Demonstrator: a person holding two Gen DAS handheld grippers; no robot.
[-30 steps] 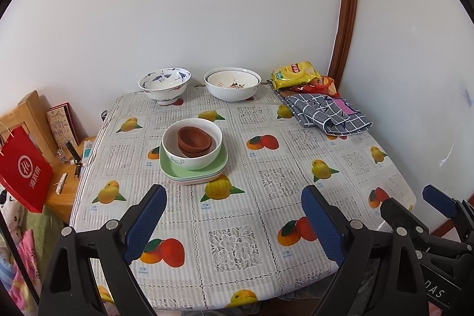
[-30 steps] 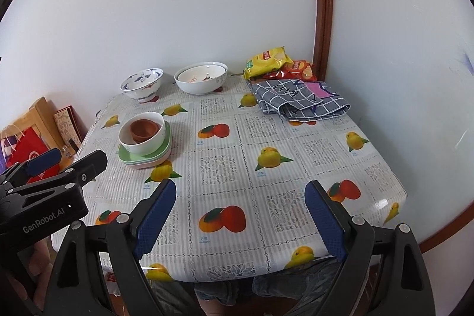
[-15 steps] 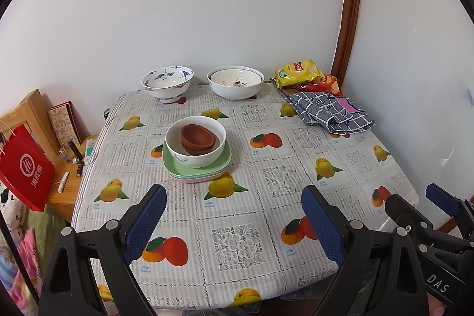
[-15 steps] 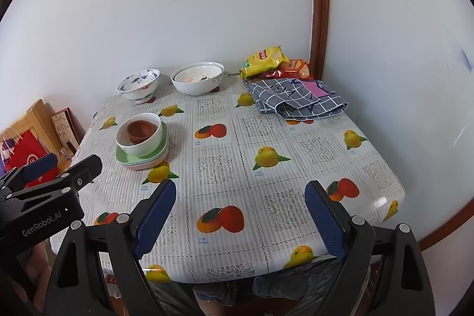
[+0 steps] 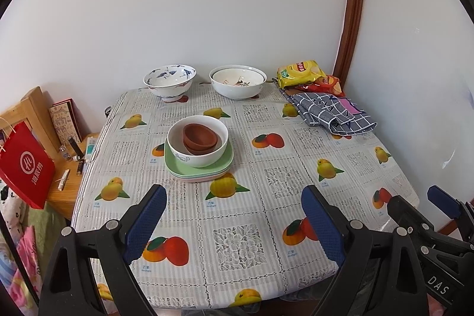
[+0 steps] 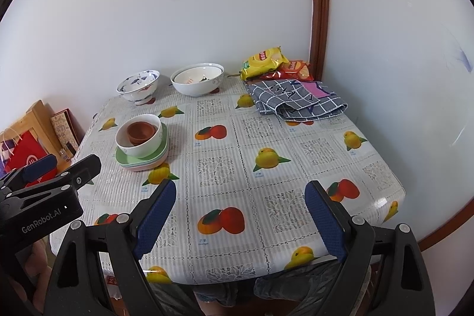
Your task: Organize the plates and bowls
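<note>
A stack stands left of the table's middle: green plates point(image 5: 226, 159) point(image 6: 123, 160) under a white bowl point(image 5: 207, 157) point(image 6: 142, 148) that holds brown bowls point(image 5: 200, 136) point(image 6: 140, 132). At the back by the wall stand a blue-patterned bowl point(image 5: 169, 80) point(image 6: 137, 85) and a large white bowl point(image 5: 238, 81) point(image 6: 197, 80). My left gripper point(image 5: 234, 216) is open and empty above the table's near edge. My right gripper point(image 6: 240, 216) is open and empty too, to the right of the left one.
The table point(image 5: 266, 227) has a fruit-print cloth. A folded checked cloth point(image 5: 331, 111) point(image 6: 296, 99) and snack bags point(image 5: 302, 73) point(image 6: 266, 61) lie at the back right corner. A low wooden stand point(image 5: 62, 188) with a red bag point(image 5: 26, 165) is left of the table.
Both grippers have drawn back and up a little from the table, so the dishes look slightly farther. Nothing on the table moved. Both grippers stayed open.
</note>
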